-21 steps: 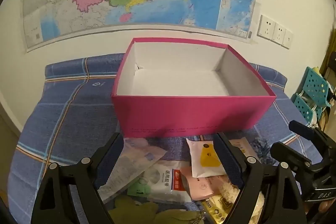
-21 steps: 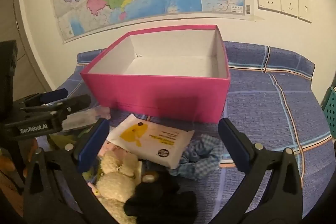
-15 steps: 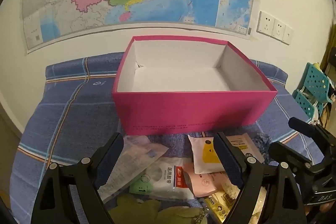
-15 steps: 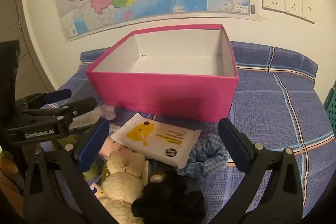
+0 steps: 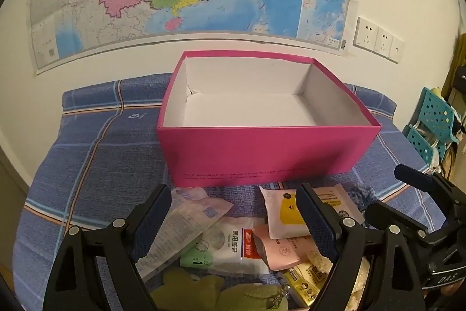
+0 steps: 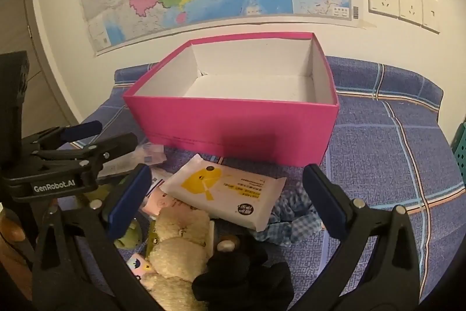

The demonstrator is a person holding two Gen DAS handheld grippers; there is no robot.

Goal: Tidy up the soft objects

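Left wrist view. Your left claw [image 5: 233, 212] is standing wide, holding nothing. Since a moment ago the box [image 5: 268, 156] is sitting slightly higher and further off in the frame, and more of the pile is showing between the fingers: you are drawing back and tilting toward the pile. Items lying on the blue plaid bed [image 5: 96, 153], just in front of the box: clear packet [image 5: 186, 212], white pouch [image 5: 233, 247], pink sachet [image 5: 279, 248], wipes [image 5: 284, 213], green plush [image 5: 204, 292]. The box is empty.

Right wrist view. Your right claw [image 6: 227, 188] is also standing wide and empty. Here too the box [image 6: 233, 121] is appearing a little further away than half a second ago, with more of the pile in view. Items below the fingers: wipes [image 6: 224, 187] lying partly over a blue checked cloth [image 6: 291, 216], cream plush [image 6: 177, 247], black fabric [image 6: 244, 270]. The left claw [image 6: 75, 147] is hovering alongside.

Reading: nothing is sorted yet; both claws are lining up for a first pick.
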